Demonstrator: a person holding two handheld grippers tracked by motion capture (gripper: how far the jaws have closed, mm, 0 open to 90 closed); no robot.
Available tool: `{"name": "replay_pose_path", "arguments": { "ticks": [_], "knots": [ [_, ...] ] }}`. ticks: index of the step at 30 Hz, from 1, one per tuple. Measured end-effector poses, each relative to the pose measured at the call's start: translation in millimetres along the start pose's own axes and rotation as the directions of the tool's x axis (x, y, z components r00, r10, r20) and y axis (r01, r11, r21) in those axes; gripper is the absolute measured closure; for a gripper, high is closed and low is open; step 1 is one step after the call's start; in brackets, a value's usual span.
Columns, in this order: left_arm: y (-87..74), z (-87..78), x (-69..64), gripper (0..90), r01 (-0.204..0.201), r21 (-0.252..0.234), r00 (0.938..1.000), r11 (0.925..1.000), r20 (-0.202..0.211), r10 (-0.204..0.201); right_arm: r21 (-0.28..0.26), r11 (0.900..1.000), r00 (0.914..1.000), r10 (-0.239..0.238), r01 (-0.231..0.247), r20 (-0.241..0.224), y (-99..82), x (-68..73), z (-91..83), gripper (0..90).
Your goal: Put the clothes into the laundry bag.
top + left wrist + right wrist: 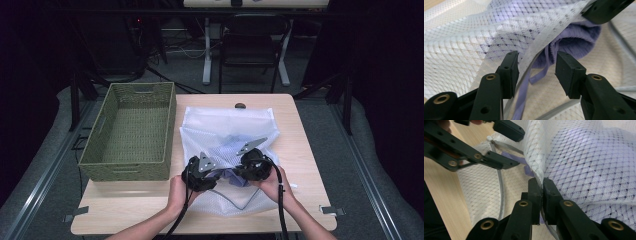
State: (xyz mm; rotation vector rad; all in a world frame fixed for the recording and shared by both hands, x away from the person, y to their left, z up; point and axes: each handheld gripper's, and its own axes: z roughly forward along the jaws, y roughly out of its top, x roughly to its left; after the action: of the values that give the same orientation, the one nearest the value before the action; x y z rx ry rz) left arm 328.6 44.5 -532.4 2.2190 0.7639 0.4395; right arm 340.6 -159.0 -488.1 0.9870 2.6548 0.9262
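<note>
The right gripper (pixel 541 187) is pinching the open edge of the mesh bag (pixel 225 130) on the table (pixel 295 150), lifting it. The left gripper (pixel 536 72), half open and empty, is reaching for the purple garment (pixel 576 40) inside; next it should close on its cloth.

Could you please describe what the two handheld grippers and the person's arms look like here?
Both the left gripper and the right gripper have bulky black bodies, each topped by a grey three-cornered plate and trailing a black cable. Their black jaws end in rectangular pads, with brass-coloured rivets at the joints. The forearms are bare, with no sleeves.
</note>
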Motion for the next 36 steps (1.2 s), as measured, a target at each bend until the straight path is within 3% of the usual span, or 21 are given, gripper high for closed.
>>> {"name": "replay_pose_path", "arguments": {
  "ticks": [7,14,16,21,23,27,28,30,32,36],
  "knots": [
    [0.2,11.7,0.4,51.6,-0.020,0.033,0.9997,0.9993,-0.012,0.020,-0.011,0.9999,1.0000,0.003,-0.003,-0.001,0.3,0.2,-1.7,85.9],
    [6.7,10.2,-3.4,48.6,-0.021,-0.001,0.9998,0.9998,-0.008,0.021,-0.023,0.9997,1.0000,0.003,-0.003,-0.003,0.5,0.5,-3.9,85.9],
    [7.1,13.2,-3.7,54.2,-0.015,0.000,0.9999,0.9999,-0.009,0.015,-0.024,0.9997,1.0000,0.002,-0.002,-0.004,0.8,1.1,-4.4,86.0],
    [6.8,15.0,0.2,81.1,-0.013,-0.013,0.9999,0.9998,0.002,0.014,-0.017,0.9998,0.9999,-0.005,0.004,-0.011,0.9,1.7,-3.0,85.9],
    [7.5,11.5,2.9,86.8,-0.010,-0.025,0.9997,0.9996,0.023,0.011,-0.013,0.9999,0.9999,-0.002,0.002,-0.012,0.7,1.6,-3.0,85.8],
    [8.1,0.9,10.6,87.7,-0.016,-0.029,0.9971,0.9995,0.073,0.019,-0.012,0.9999,0.9999,0.001,-0.002,-0.016,-0.3,0.4,-4.0,85.7],
    [8.3,-3.3,13.0,87.8,-0.019,-0.024,0.9941,0.9995,0.107,0.022,-0.011,0.9999,0.9999,0.004,-0.005,-0.016,-0.5,0.5,-4.3,85.6],
    [8.3,-9.8,15.8,87.9,-0.029,-0.018,0.9904,0.9994,0.134,0.032,-0.005,1.0000,0.9998,-0.002,0.002,-0.022,-1.0,0.5,-4.8,85.5],
    [8.4,-13.6,18.0,88.0,-0.033,-0.014,0.9823,0.9994,0.184,0.035,0.002,1.0000,0.9996,-0.002,0.002,-0.027,-1.1,1.0,-4.8,85.2],
    [8.7,-16.7,19.3,88.0,-0.061,0.003,0.9738,0.9981,0.220,0.059,0.014,0.9998,0.9995,-0.014,0.015,-0.027,-1.4,2.1,-4.8,83.9]
  ]
}}
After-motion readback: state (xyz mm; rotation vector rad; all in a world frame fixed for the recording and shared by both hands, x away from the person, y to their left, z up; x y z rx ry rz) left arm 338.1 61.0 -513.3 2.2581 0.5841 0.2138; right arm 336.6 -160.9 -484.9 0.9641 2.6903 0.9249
